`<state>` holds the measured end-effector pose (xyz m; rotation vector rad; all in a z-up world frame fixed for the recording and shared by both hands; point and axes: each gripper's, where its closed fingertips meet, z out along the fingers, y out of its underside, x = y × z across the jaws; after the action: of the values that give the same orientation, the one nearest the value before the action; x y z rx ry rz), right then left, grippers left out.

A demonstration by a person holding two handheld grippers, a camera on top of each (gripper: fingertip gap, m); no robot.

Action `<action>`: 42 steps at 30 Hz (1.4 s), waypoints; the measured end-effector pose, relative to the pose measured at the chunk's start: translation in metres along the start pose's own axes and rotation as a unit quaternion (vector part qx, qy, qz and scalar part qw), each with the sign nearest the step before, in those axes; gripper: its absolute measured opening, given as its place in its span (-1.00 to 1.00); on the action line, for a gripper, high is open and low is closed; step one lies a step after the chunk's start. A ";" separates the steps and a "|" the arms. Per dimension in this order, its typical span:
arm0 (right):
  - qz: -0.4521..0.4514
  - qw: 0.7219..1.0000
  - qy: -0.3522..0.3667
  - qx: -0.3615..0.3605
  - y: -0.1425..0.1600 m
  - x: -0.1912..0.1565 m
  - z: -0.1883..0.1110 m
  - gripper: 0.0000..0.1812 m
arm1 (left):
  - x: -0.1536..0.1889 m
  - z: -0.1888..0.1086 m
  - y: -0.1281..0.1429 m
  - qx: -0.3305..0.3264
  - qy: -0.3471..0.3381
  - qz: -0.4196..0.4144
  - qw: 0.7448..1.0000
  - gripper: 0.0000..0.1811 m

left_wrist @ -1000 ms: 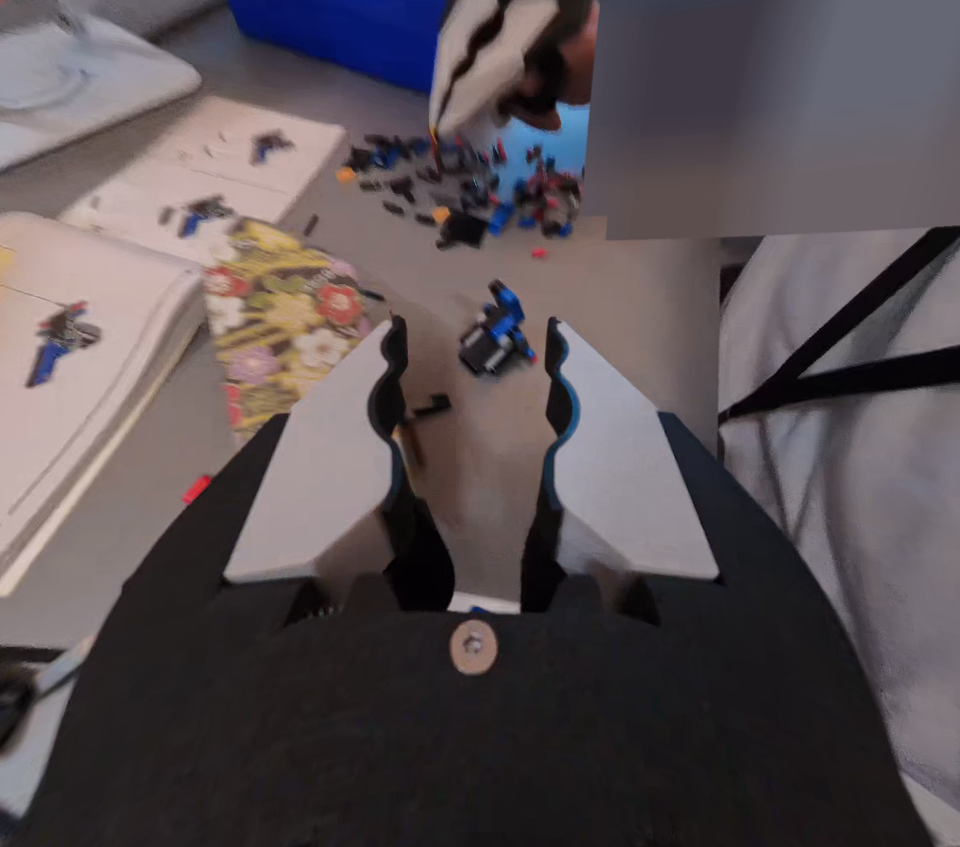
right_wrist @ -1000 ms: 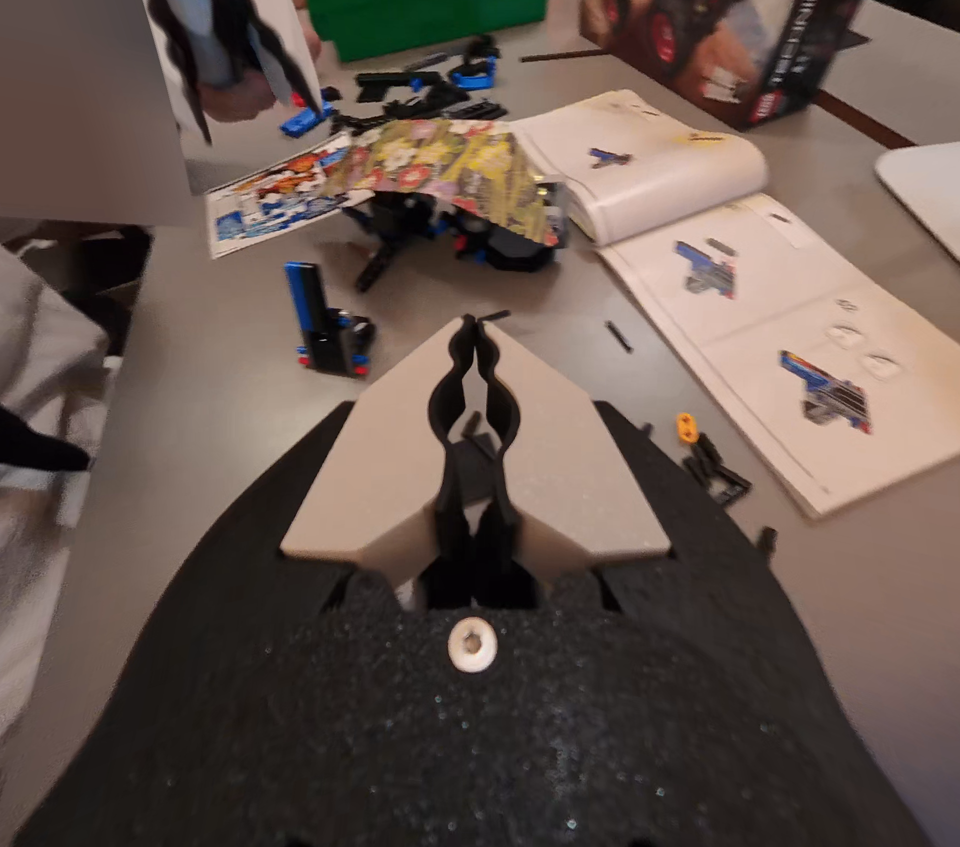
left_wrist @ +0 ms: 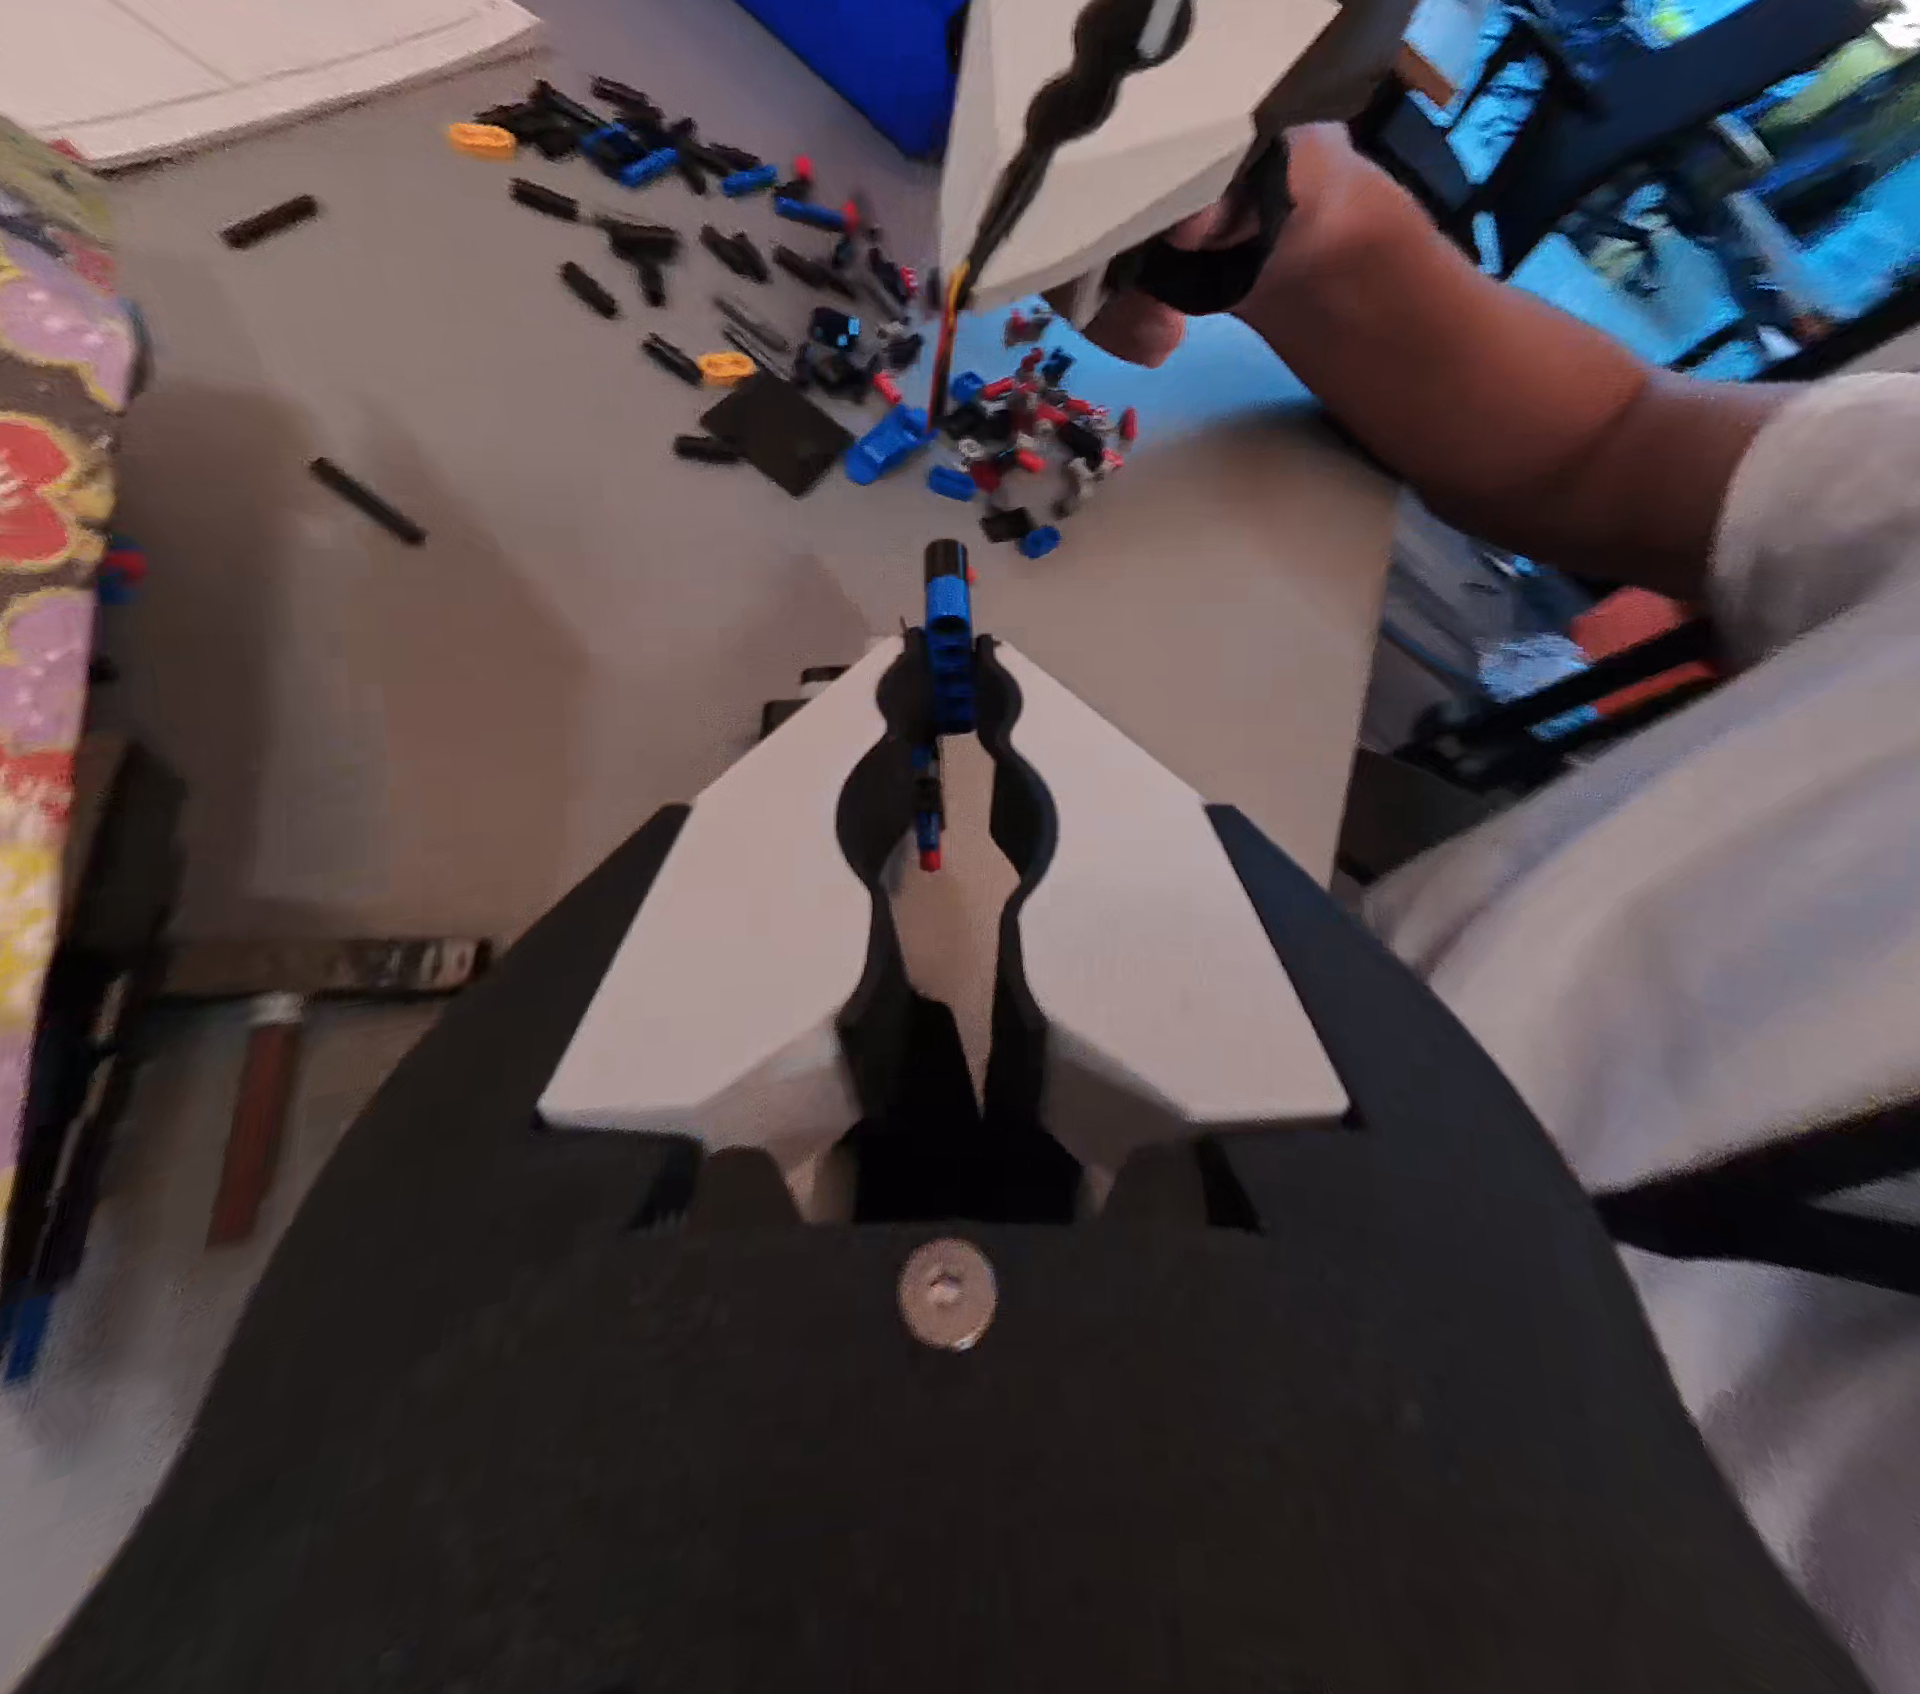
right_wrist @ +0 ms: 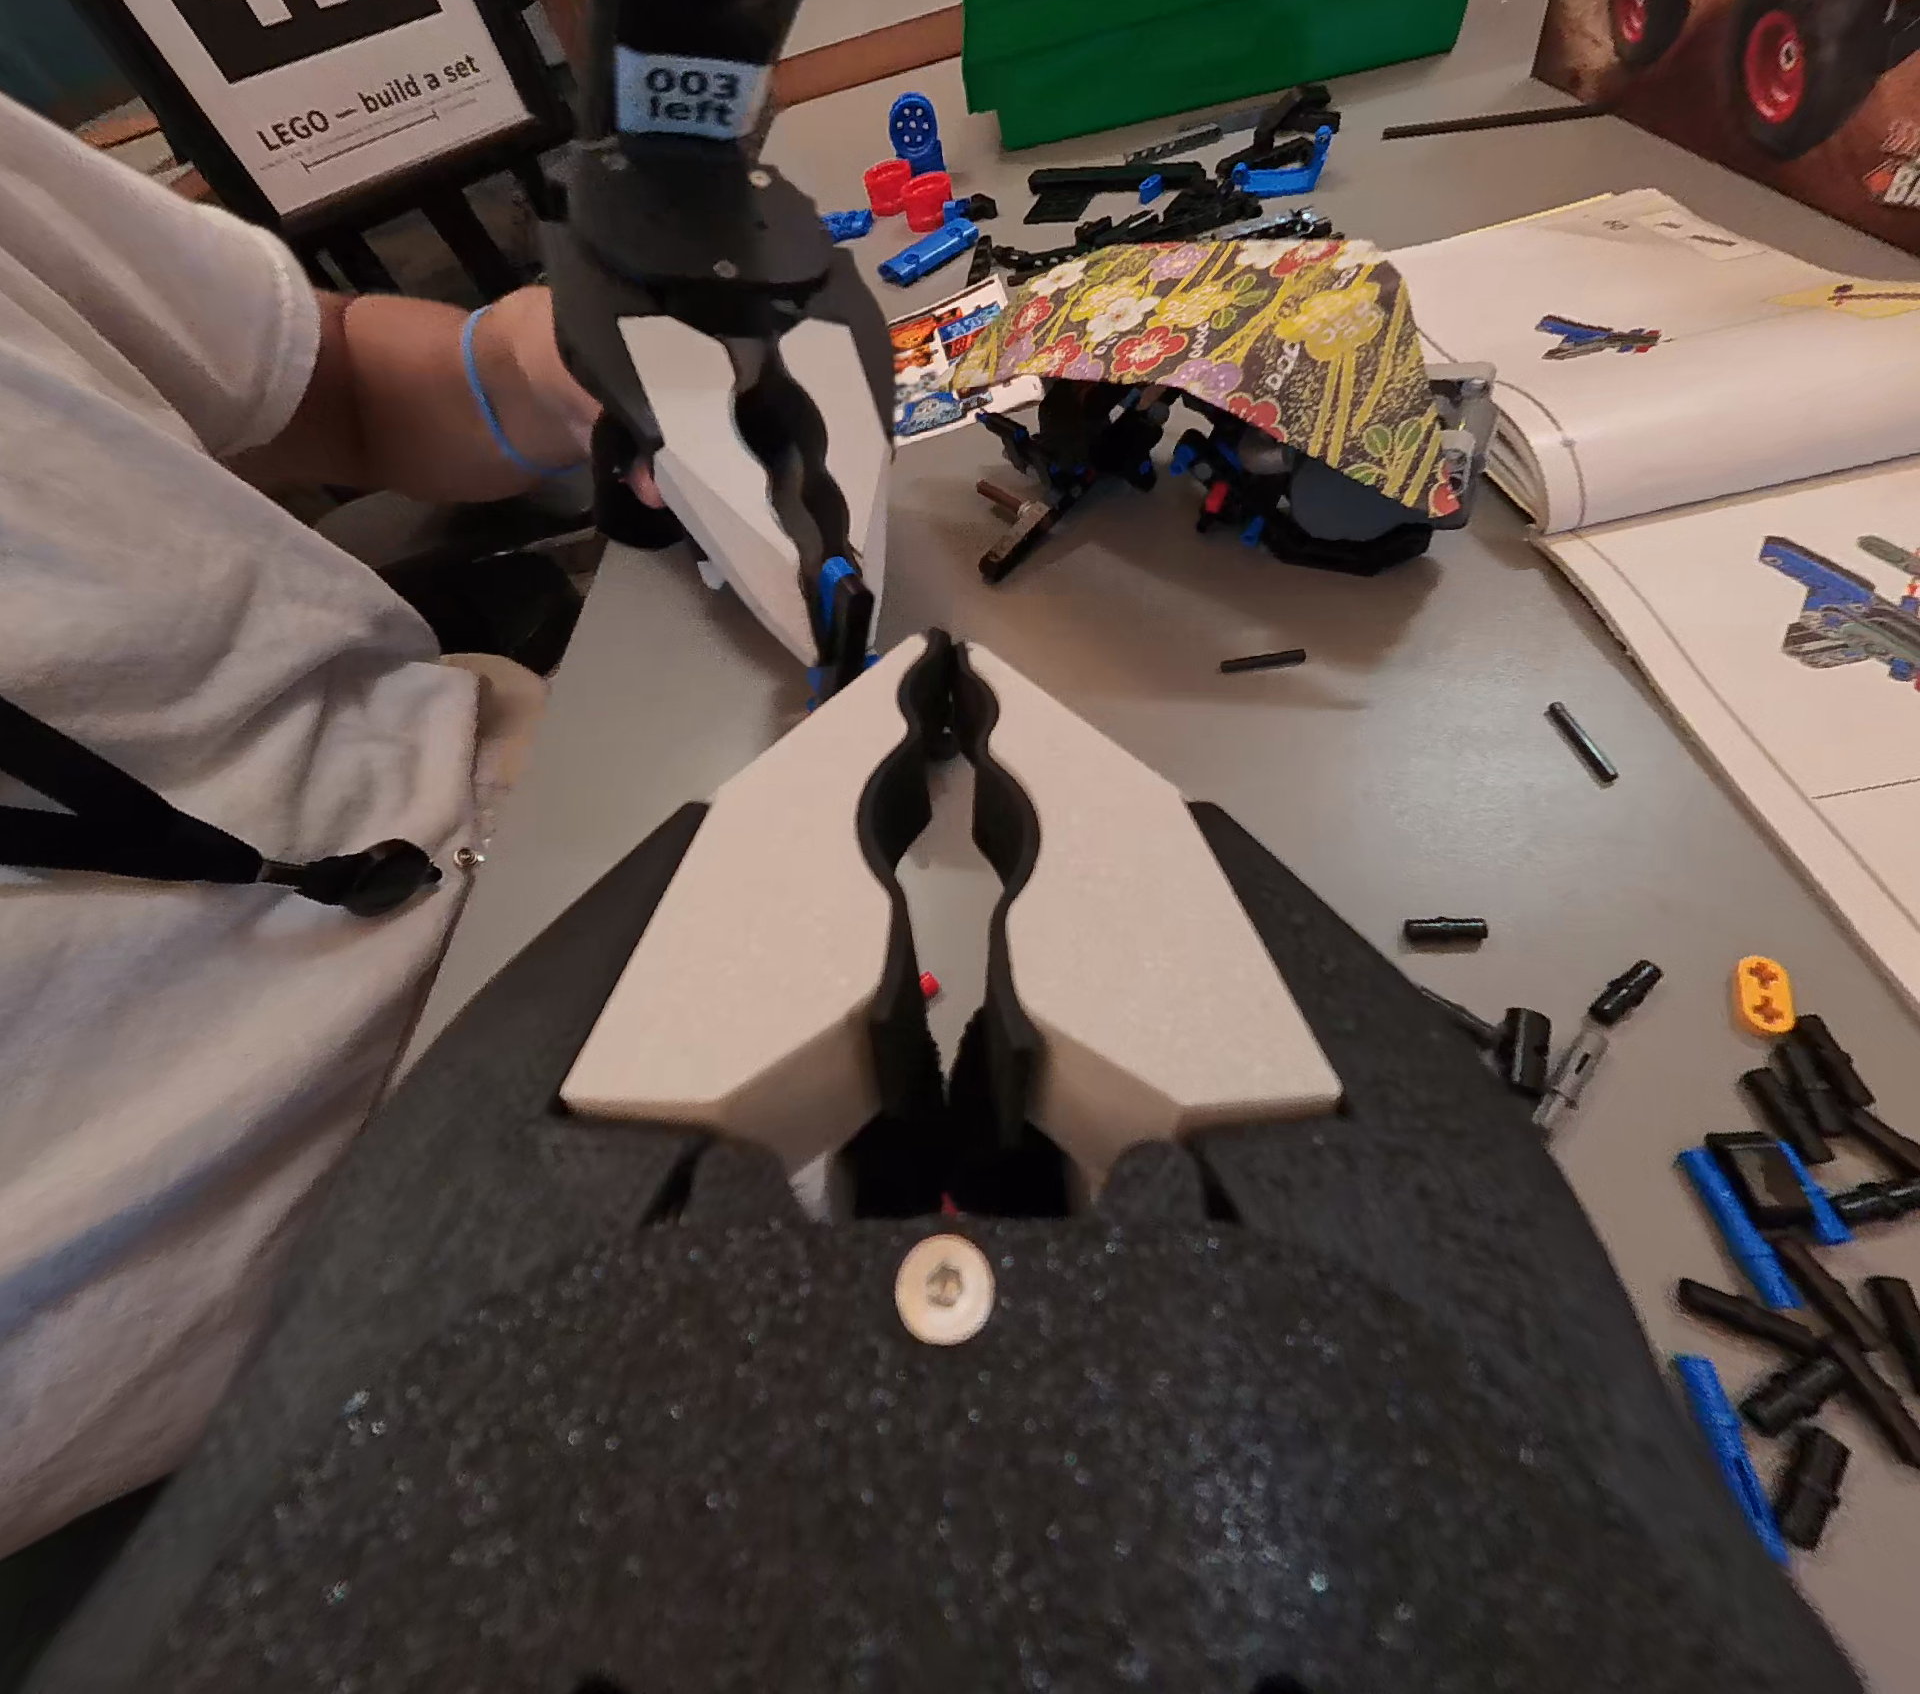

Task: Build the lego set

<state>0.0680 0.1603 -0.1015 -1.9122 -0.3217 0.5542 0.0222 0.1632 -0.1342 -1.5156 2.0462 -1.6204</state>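
While clamped at the tips in the left wrist view, left gripper point(left_wrist: 948, 673) pinches a small blue-and-black subassembly point(left_wrist: 945, 647), loose parts point(left_wrist: 831, 356) beyond the fingers. In the right wrist view, right gripper point(right_wrist: 940, 668) nearly closed on something thin and dark, hard to identify, close beside the blue piece. Risk: misaligned push could twist either part free.

Small blue-and-black plastic brick sub-assembly point(left_wrist: 948, 668), upright, pinched at left claw point(left_wrist: 945, 657) tips; loose black, blue, red pieces point(left_wrist: 831, 356) scattered on grey desk point(left_wrist: 520, 584).
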 end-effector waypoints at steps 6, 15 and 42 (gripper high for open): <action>0.057 0.997 -0.051 0.012 -0.001 -0.007 0.001 -1.00 | -0.005 0.003 0.005 -0.054 0.057 0.046 0.996 -0.94; 0.054 0.993 -0.101 -0.010 0.010 -0.033 0.021 -1.00 | -0.009 -0.002 0.001 -0.020 0.064 0.051 0.996 -0.94; 0.005 0.997 -0.072 -0.006 0.014 -0.033 0.036 -1.00 | -0.005 -0.002 0.004 -0.029 0.112 0.012 0.993 -0.94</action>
<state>0.0204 0.1677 -0.1185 -1.8911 -0.4096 0.7007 0.0213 0.1676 -0.1386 -1.3764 2.2329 -1.8113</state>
